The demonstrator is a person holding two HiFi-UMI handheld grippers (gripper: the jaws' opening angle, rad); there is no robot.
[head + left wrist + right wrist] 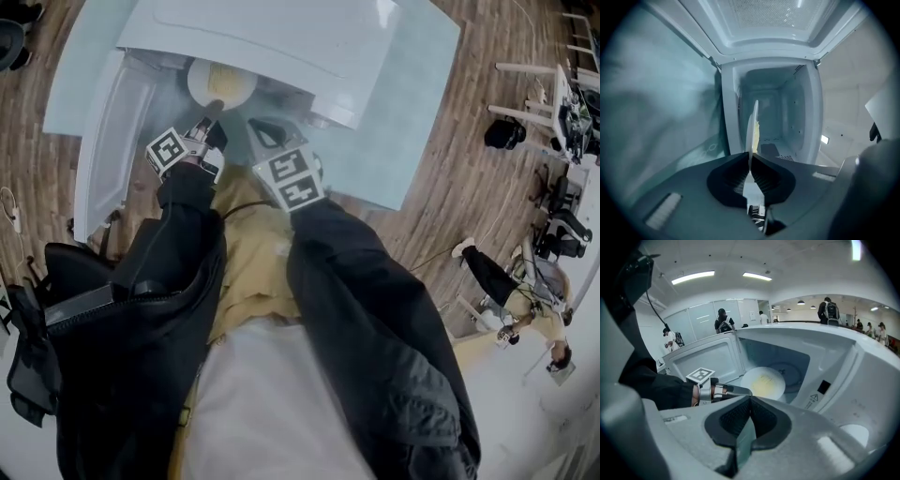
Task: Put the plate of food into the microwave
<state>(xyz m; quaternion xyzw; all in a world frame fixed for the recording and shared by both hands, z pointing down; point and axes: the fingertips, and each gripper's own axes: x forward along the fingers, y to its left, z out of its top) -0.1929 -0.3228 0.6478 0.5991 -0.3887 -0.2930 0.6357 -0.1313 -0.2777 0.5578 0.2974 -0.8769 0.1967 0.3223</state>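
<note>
A white plate (221,82) with yellow food is held at the mouth of the open white microwave (281,37). My left gripper (211,108) is shut on the plate's near rim. In the left gripper view the plate (753,126) stands edge-on between the closed jaws of that gripper (751,166), with the microwave cavity (787,117) straight ahead. My right gripper (267,133) hovers just right of the left one, shut and holding nothing. From the right gripper (750,401) I see the plate (764,383) over the cavity floor and the left gripper (738,391) pinching its rim.
The microwave door (108,141) swings open to the left. The microwave stands on a light-blue table (412,122). A person (525,300) sits at the right near desks and chairs. A black bag (28,347) hangs at my left. Several people stand in the background.
</note>
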